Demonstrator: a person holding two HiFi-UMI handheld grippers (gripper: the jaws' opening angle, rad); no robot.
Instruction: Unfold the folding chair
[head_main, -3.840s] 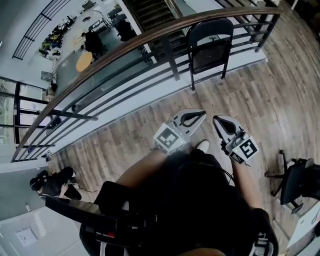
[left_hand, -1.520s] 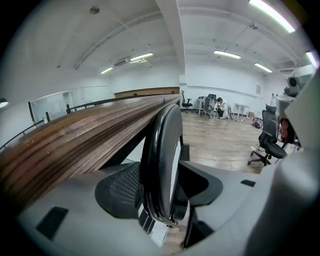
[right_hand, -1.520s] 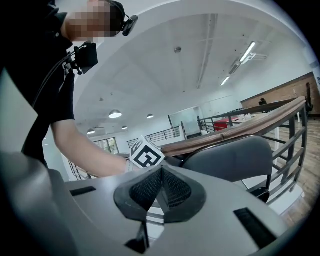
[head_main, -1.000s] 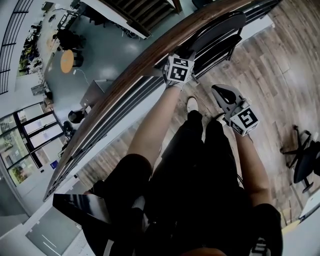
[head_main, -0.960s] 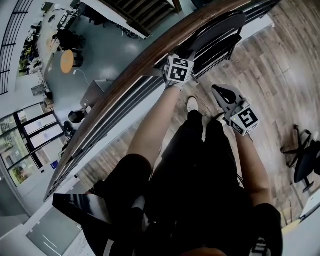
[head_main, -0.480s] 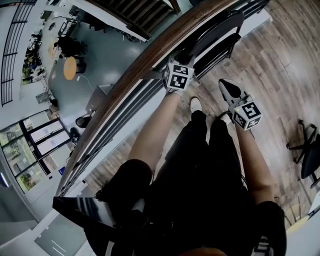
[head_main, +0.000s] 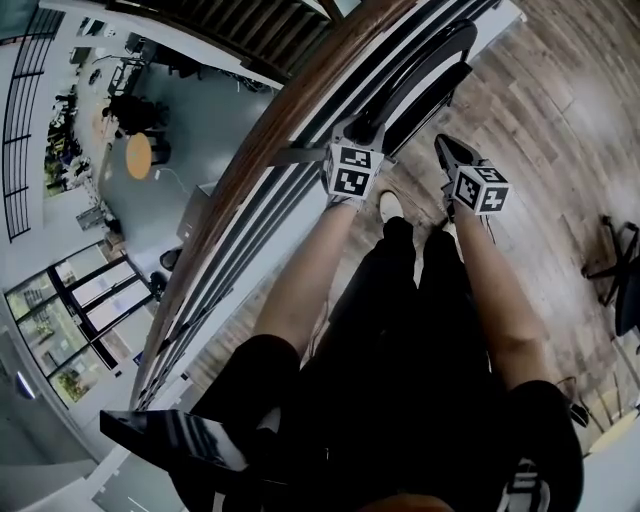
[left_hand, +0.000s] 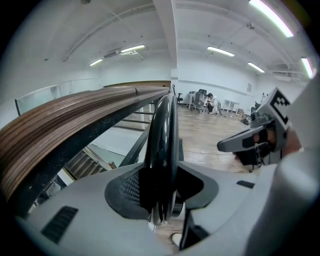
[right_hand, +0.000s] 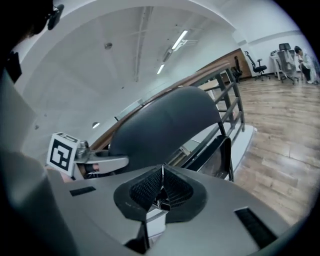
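The black folding chair (head_main: 430, 70) leans folded against the railing at the top of the head view. My left gripper (head_main: 365, 130) is at the top edge of its backrest. In the left gripper view that edge (left_hand: 162, 135) runs between the pads, which have just been closing and now sit against it. My right gripper (head_main: 443, 145) hangs just right of the chair with nothing in it. In the right gripper view its jaws (right_hand: 161, 187) are shut, with the chair's backrest (right_hand: 165, 125) and folded seat (right_hand: 220, 155) close ahead and the left gripper (right_hand: 100, 161) at the left.
A wooden handrail (head_main: 290, 120) on dark bars runs diagonally behind the chair, with a drop to a lower floor beyond it. Wood flooring (head_main: 560, 130) lies to the right. An office chair (head_main: 620, 280) stands at the right edge. The person's white shoe (head_main: 390, 205) is near the chair's feet.
The person has stepped up to the chair. The left gripper has stayed at the backrest's top edge. The right gripper has rolled and come closer to the chair.
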